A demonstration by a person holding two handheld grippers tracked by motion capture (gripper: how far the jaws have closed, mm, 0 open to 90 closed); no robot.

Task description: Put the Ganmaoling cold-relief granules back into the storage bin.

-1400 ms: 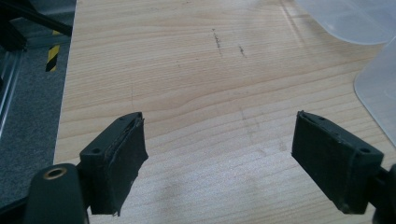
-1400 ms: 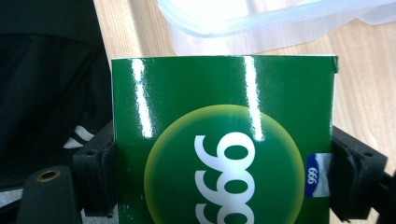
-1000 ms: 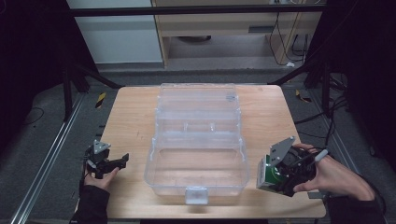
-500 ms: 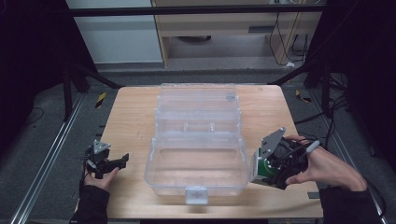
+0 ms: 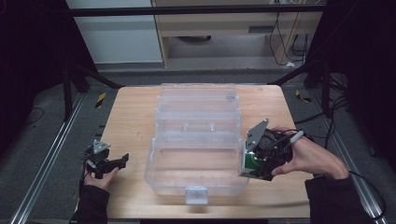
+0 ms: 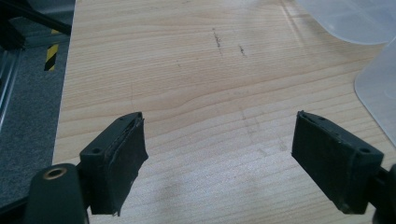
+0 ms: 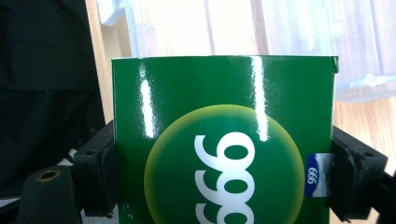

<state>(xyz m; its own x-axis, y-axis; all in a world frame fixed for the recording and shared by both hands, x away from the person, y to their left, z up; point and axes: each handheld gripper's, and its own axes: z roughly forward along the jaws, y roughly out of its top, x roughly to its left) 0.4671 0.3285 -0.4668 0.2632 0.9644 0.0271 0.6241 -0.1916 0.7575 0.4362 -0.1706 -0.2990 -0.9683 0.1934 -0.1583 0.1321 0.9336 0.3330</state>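
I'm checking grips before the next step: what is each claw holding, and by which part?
The right claw grips a green box by its two opposite side faces. The left claw is open over the table, holding nothing.

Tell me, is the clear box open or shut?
Open. The clear box has its tiers spread stepwise toward the back, and the front compartment lies uncovered and looks empty.

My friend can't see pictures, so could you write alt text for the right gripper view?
A glossy green box with white 999 digits in a yellow-green circle is clamped between the right gripper's two black jaws. Behind it are a clear plastic container and the wooden table.
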